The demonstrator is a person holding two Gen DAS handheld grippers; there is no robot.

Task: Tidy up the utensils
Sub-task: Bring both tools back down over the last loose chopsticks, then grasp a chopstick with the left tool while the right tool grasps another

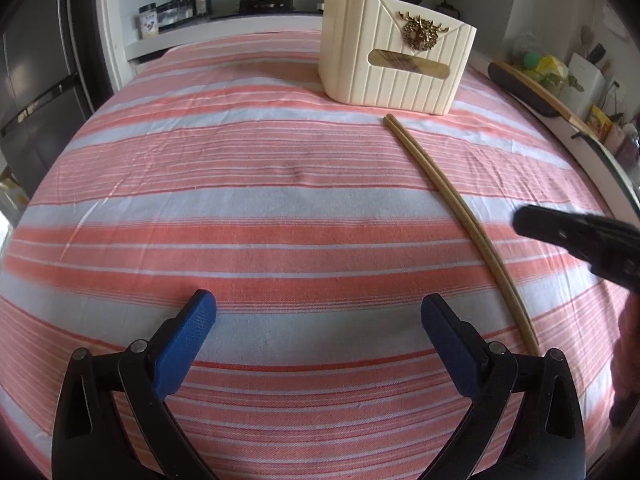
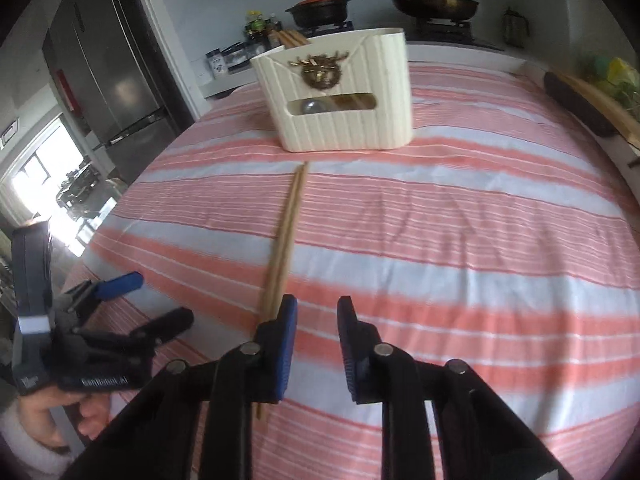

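Observation:
A pair of wooden chopsticks lies side by side on the striped cloth, pointing toward a cream utensil holder at the far side. The holder has more chopsticks sticking out of its back and a spoon behind its window. My left gripper is open and empty, left of the chopsticks. My right gripper is open with a narrow gap, just right of the chopsticks, whose near end passes under its left finger. The right gripper shows in the left wrist view; the left gripper shows in the right wrist view.
The pink and white striped cloth covers the table. A dark board lies along the right edge. Behind are a stove with a pot and a pan, jars, and a fridge at the left.

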